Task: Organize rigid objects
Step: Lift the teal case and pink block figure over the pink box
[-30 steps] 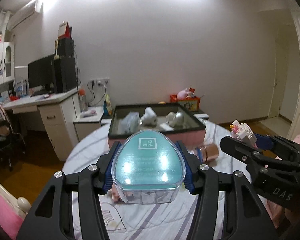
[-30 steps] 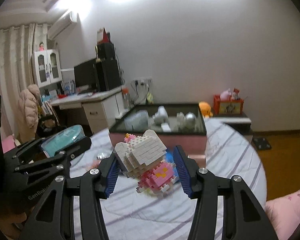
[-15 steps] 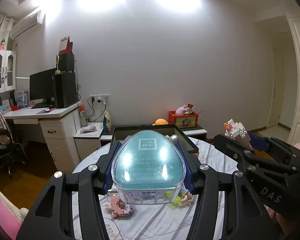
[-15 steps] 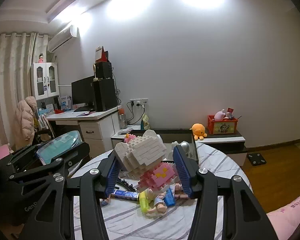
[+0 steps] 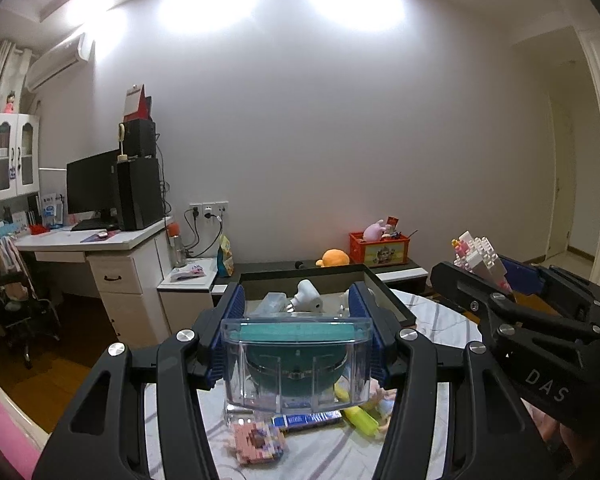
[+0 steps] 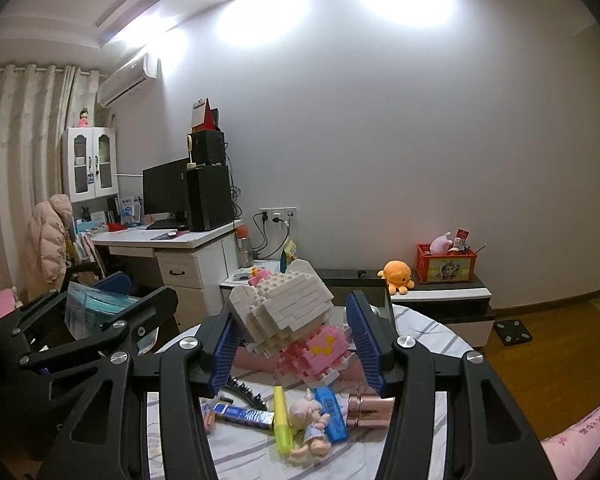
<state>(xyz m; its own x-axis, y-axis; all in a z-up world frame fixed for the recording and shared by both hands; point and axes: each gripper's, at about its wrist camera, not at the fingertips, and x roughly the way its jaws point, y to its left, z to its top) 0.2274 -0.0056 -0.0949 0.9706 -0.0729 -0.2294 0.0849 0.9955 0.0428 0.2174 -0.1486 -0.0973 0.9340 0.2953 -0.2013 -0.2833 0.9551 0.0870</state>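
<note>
While you've got both hands in the air, quick rundown going left to right. Your left gripper (image 5: 300,332) is pinching the clear teal-lidded case (image 5: 298,360) by its two sides. A second ago you were looking down on that teal lid; now you see the clear rear wall edge-on and the lid as a thin strip, so the case has come up off the table (image 5: 440,320) and levelled out. Its long axis runs straight away from you along the fingers, rounded nose aimed at the dark-rimmed tray (image 5: 384,288) ahead.

Over on the other side, your right gripper (image 6: 296,340) is clamped on the block-built toy figure (image 6: 288,320): white brick head toward the left pad, pink body toward the right. So the figure lies tipped over, long axis slanting across the jaws, head higher than feet. It's risen too; the loose stuff that used to hide behind it (yellow marker (image 6: 282,424), small doll (image 6: 310,424), blue bar (image 6: 332,412), rose-gold tube (image 6: 370,406)) now shows on the cloth below.

My read: both picks are done and you're in carry phase, with the tray, which already holds a few white bits, as the likely drop. Plenty left on the table after these two.
</note>
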